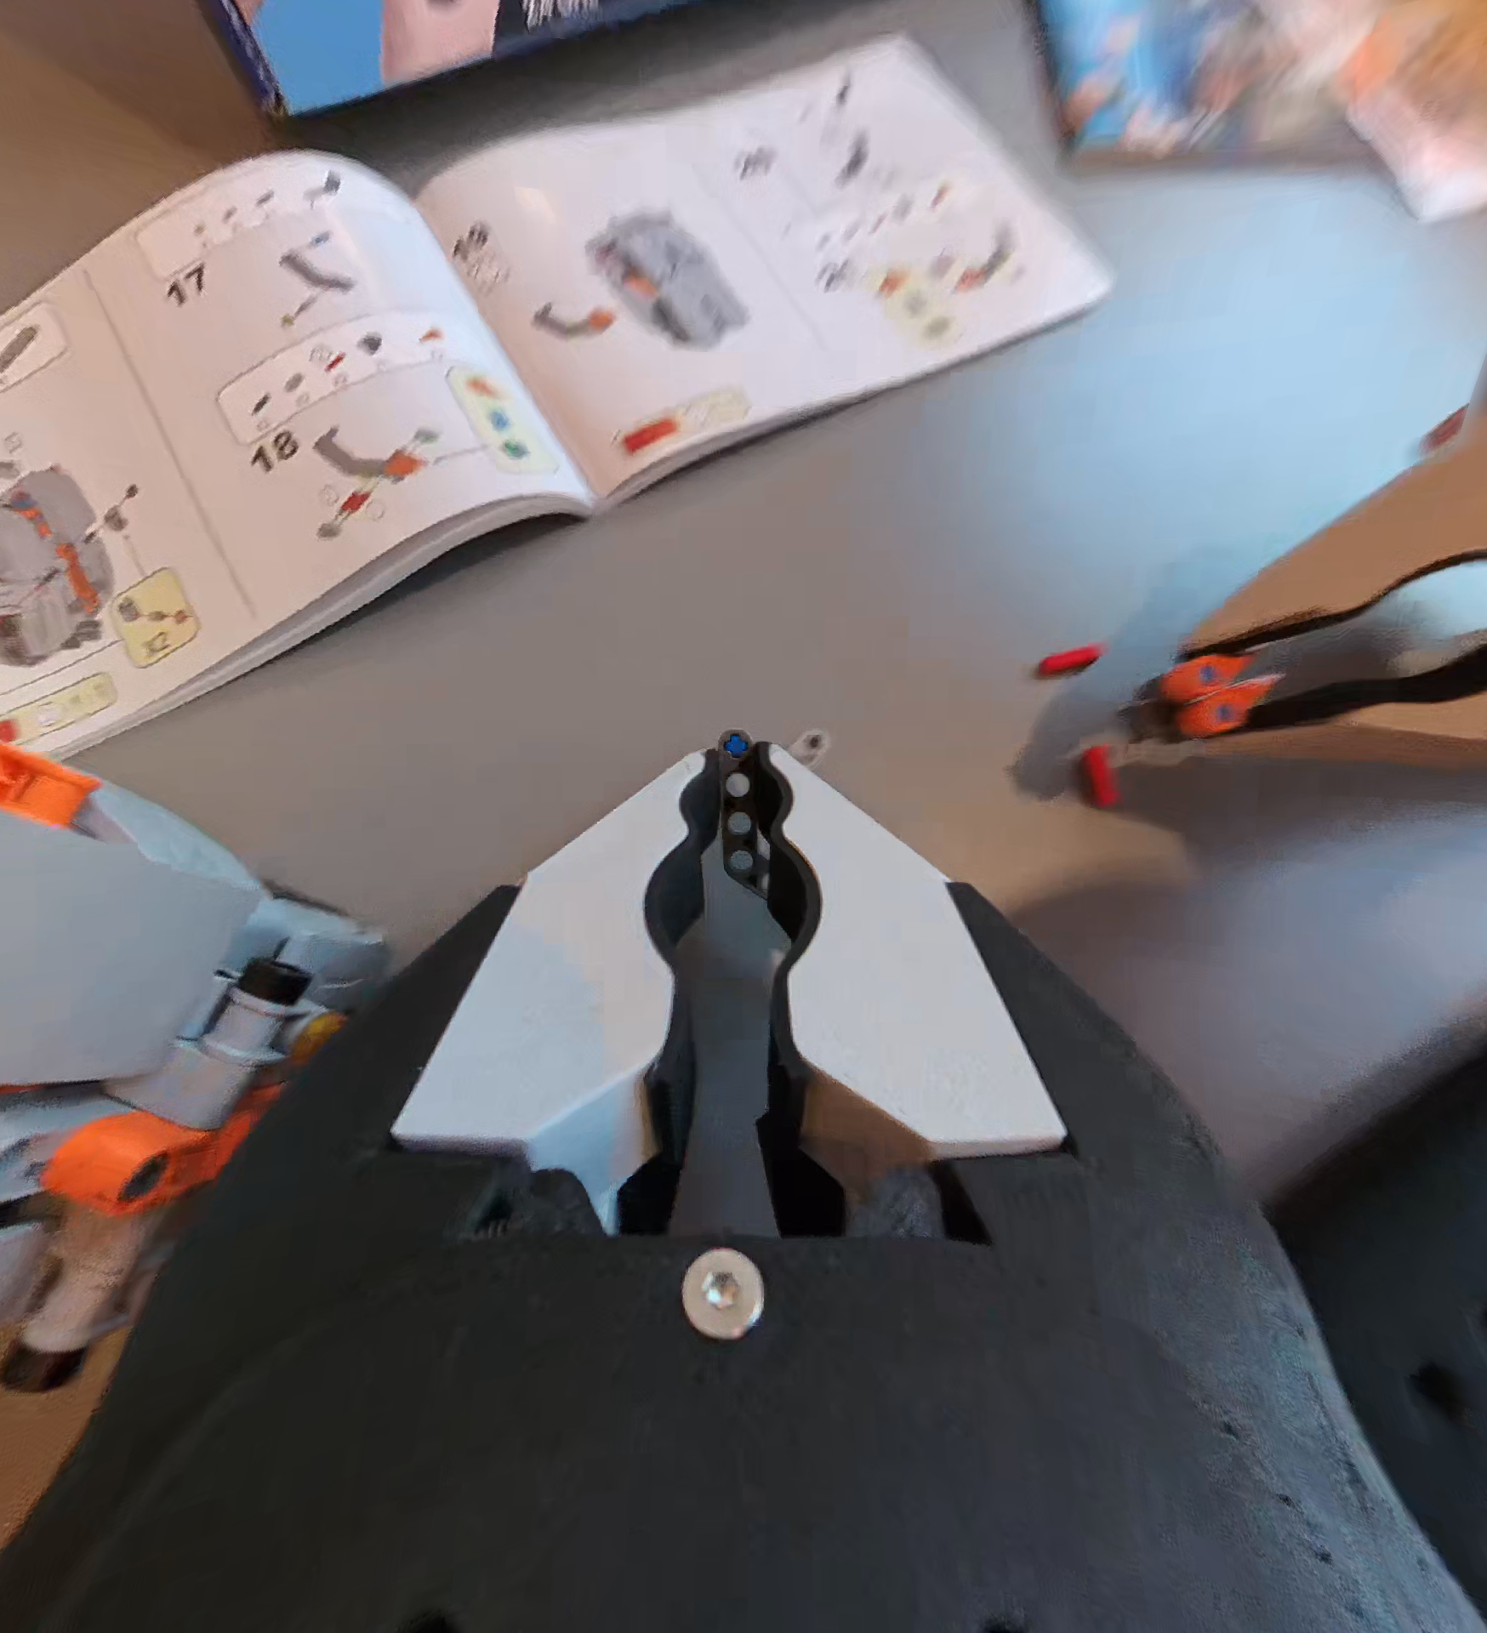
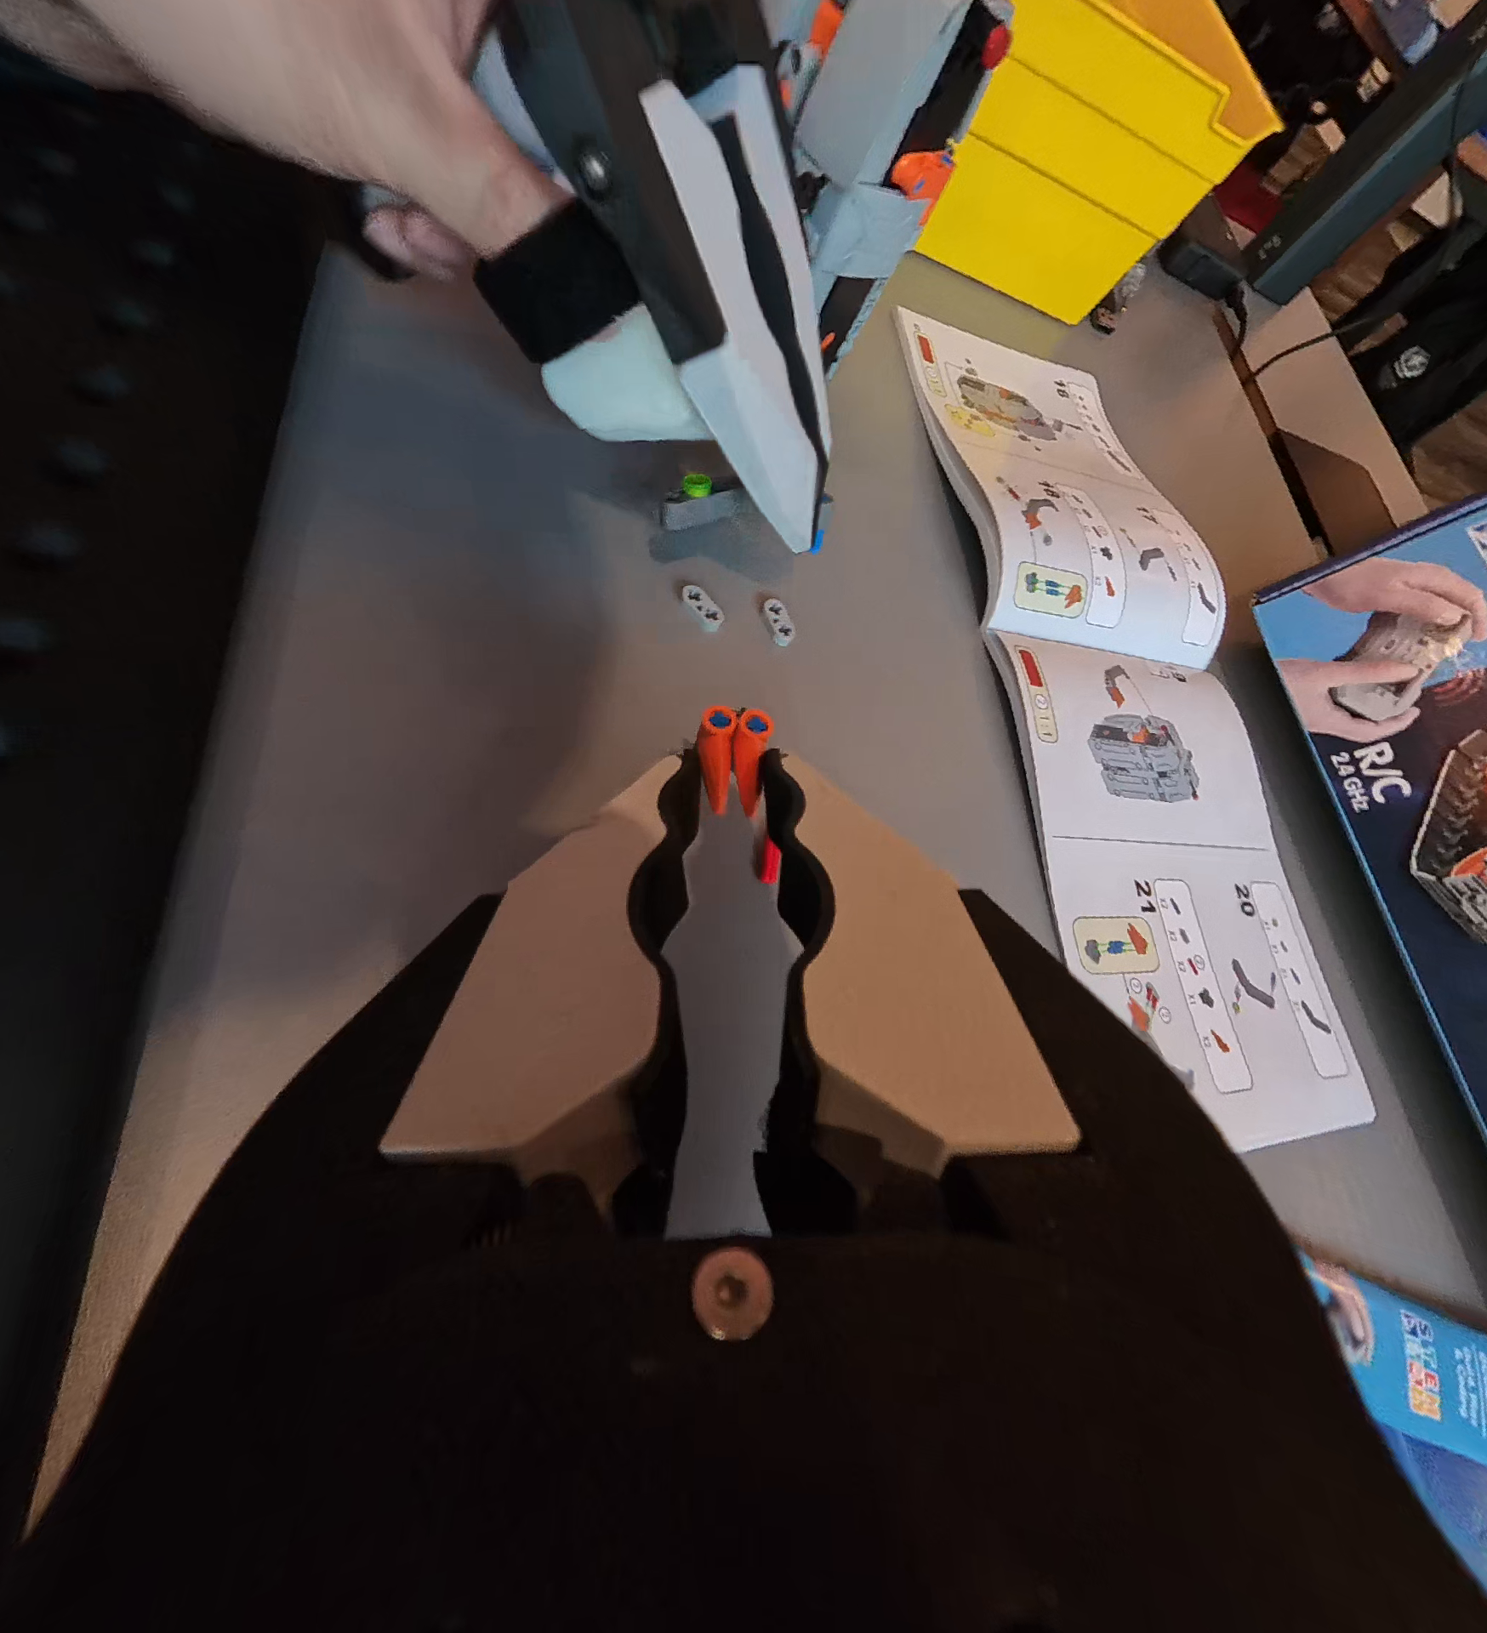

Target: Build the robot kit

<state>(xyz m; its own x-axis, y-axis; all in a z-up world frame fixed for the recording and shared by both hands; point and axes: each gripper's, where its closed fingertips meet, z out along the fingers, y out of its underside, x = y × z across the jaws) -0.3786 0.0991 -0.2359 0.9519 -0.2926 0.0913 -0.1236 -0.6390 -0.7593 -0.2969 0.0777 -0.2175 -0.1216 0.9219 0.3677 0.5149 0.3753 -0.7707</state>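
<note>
Pinching a dark holed strip (image 1: pixel 738 826) in my left tongs (image 1: pixel 735 751), tips pressed on it, blue peg at its far end. Right tongs (image 2: pixel 735 760) clamp two orange pieces (image 2: pixel 733 751). Open booklet (image 1: pixel 422 371) lies beyond the left tips; two small grey links (image 2: pixel 738 611) ahead of the right.

You have two hand-held grippers: the left hand-held gripper (image 1: pixel 735 751) and the right hand-held gripper (image 2: pixel 733 751). One open instruction booklet (image 2: pixel 1111 707) lies on the surface (image 2: pixel 475 707). Left of the booklet you see two small grey connector pieces (image 2: pixel 702 606), and beyond them one grey beam with a green pin (image 2: pixel 697 502). Two orange pieces (image 2: pixel 733 751) sit side by side. Behind the booklet stand three stacked yellow bins (image 2: pixel 1093 150); right of it, one blue box (image 2: pixel 1447 795).
</note>
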